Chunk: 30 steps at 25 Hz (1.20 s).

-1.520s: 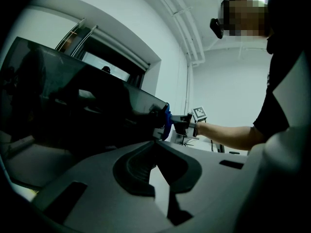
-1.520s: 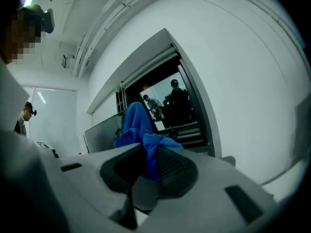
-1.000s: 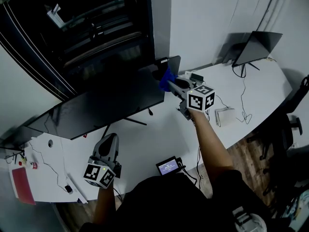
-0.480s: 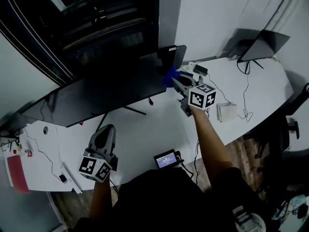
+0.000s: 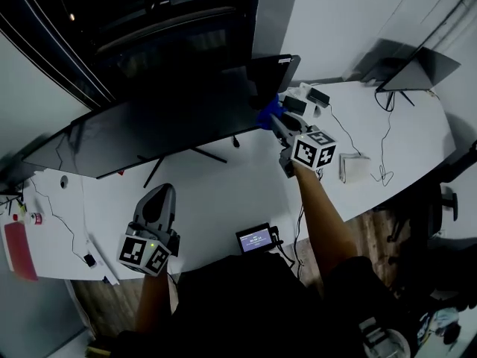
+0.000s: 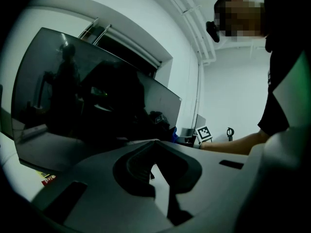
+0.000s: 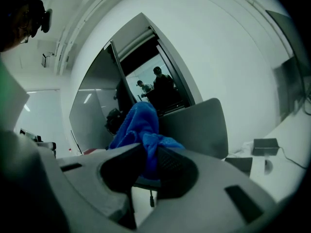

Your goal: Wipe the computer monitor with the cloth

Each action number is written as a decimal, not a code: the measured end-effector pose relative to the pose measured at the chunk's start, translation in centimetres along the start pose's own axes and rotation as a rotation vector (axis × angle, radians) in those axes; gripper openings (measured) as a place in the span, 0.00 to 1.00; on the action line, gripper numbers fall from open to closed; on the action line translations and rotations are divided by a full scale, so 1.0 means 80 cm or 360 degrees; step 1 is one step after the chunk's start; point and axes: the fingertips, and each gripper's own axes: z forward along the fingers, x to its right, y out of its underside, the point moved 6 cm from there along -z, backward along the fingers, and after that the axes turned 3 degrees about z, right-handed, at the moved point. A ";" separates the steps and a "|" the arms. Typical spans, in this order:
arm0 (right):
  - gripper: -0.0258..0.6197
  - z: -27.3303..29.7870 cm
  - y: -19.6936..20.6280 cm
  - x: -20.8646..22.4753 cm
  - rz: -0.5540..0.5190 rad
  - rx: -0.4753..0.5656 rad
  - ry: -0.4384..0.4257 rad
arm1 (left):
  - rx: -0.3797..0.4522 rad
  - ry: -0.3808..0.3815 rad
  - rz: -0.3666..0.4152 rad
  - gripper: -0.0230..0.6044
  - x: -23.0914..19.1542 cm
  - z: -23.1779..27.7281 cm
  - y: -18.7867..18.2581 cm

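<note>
While my right gripper is held out over the white table, its two fingers are squeezed tight on the blue cloth. The cloth puffs up out of them and sits at the right end of the big dark monitor, near its bottom corner. I cannot tell if it touches the glass. Just behind the cloth stands the grey back of a smaller screen.

My left gripper is low and close to me, over the front part of the table and well apart from the monitor. Its fingers point toward the monitor and are pressed together with nothing between them.

Each gripper's cube shows black-and-white square marks. A little gadget lies by the table's near edge between my arms — its screen glows blue, and the writing on it is too small to read. A laptop stands far off to the right.
</note>
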 end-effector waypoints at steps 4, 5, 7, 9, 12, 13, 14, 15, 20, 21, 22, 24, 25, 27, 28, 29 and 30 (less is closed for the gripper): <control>0.14 0.007 0.015 0.006 0.0029 -0.0010 0.0029 | -0.0022 -0.0021 -0.0016 0.03 -0.006 -0.001 0.011; 0.14 0.008 0.019 0.008 0.0037 -0.0018 0.0034 | -0.0029 -0.0025 -0.0021 0.03 -0.007 -0.001 0.013; 0.14 0.010 0.027 0.011 0.0051 -0.0034 0.0045 | -0.0042 -0.0029 -0.0029 0.03 -0.008 -0.001 0.017; 0.14 0.011 0.033 0.014 0.0067 -0.0045 0.0053 | -0.0054 -0.0029 -0.0032 0.03 -0.008 -0.002 0.022; 0.14 0.014 0.040 0.018 0.0093 -0.0053 0.0057 | -0.0070 -0.0044 -0.0048 0.03 -0.010 -0.006 0.029; 0.14 0.014 0.042 0.019 0.0100 -0.0057 0.0059 | -0.0077 -0.0052 -0.0055 0.03 -0.012 -0.007 0.032; 0.14 0.015 0.045 0.020 0.0108 -0.0061 0.0062 | -0.0085 -0.0058 -0.0059 0.03 -0.013 -0.009 0.034; 0.14 0.016 0.048 0.021 0.0117 -0.0066 0.0065 | -0.0091 -0.0064 -0.0063 0.03 -0.014 -0.010 0.036; 0.14 0.018 0.065 0.028 0.0182 -0.0090 0.0086 | -0.0116 -0.0085 -0.0073 0.03 -0.017 -0.018 0.042; 0.14 0.019 0.069 0.029 0.0195 -0.0093 0.0090 | -0.0121 -0.0088 -0.0072 0.03 -0.017 -0.020 0.043; 0.14 0.020 0.072 0.031 0.0215 -0.0091 0.0092 | -0.0126 -0.0091 -0.0070 0.03 -0.018 -0.022 0.045; 0.14 0.023 0.077 0.035 0.0297 -0.0063 0.0084 | -0.0137 -0.0101 -0.0064 0.03 -0.019 -0.028 0.049; 0.14 0.023 0.079 0.037 0.0365 -0.0036 0.0077 | -0.0141 -0.0112 -0.0070 0.03 -0.020 -0.031 0.050; 0.14 0.023 0.086 0.041 0.0534 0.0033 0.0066 | -0.0143 -0.0135 -0.0078 0.03 -0.023 -0.038 0.053; 0.14 0.023 0.091 0.043 0.0628 0.0071 0.0060 | -0.0144 -0.0142 -0.0076 0.03 -0.025 -0.042 0.056; 0.14 0.023 0.096 0.045 0.0725 0.0114 0.0053 | -0.0146 -0.0152 -0.0075 0.03 -0.026 -0.045 0.057; 0.14 0.023 0.099 0.046 0.0825 0.0164 0.0046 | -0.0150 -0.0165 -0.0077 0.03 -0.027 -0.048 0.057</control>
